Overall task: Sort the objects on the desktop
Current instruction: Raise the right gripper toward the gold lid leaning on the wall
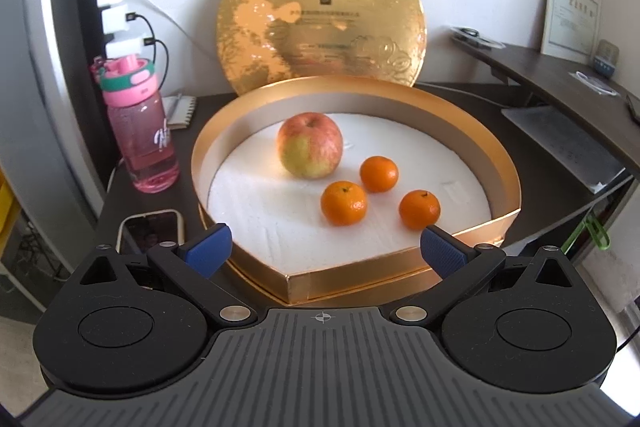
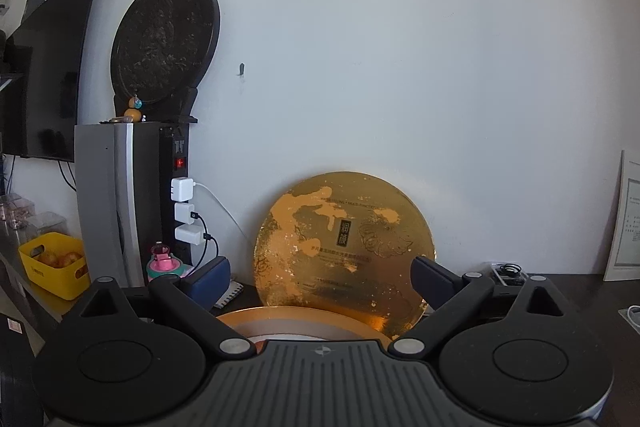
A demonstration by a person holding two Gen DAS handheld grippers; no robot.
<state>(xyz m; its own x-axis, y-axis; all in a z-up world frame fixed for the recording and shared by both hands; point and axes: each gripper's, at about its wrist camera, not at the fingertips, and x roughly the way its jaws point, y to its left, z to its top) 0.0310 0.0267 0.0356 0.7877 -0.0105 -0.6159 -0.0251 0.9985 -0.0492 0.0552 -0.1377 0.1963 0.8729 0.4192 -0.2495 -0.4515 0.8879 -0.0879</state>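
Three small orange mandarins [image 1: 343,203] and one red-yellow apple [image 1: 310,145] lie inside the round golden cardboard box [image 1: 500,163], apple at 11 o'clock. Both left gripper [image 1: 326,247] and right gripper [image 2: 320,277] are released, empty. Approach slowly from above and centre one fruit.

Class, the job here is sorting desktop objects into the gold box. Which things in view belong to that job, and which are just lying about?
Belong to the job:
- gold box
- apple
- three mandarins
- round gold lid, leaning against the wall
- left tool, open and empty

Just lying about:
- pink bottle
- phone
- notebook
- chargers
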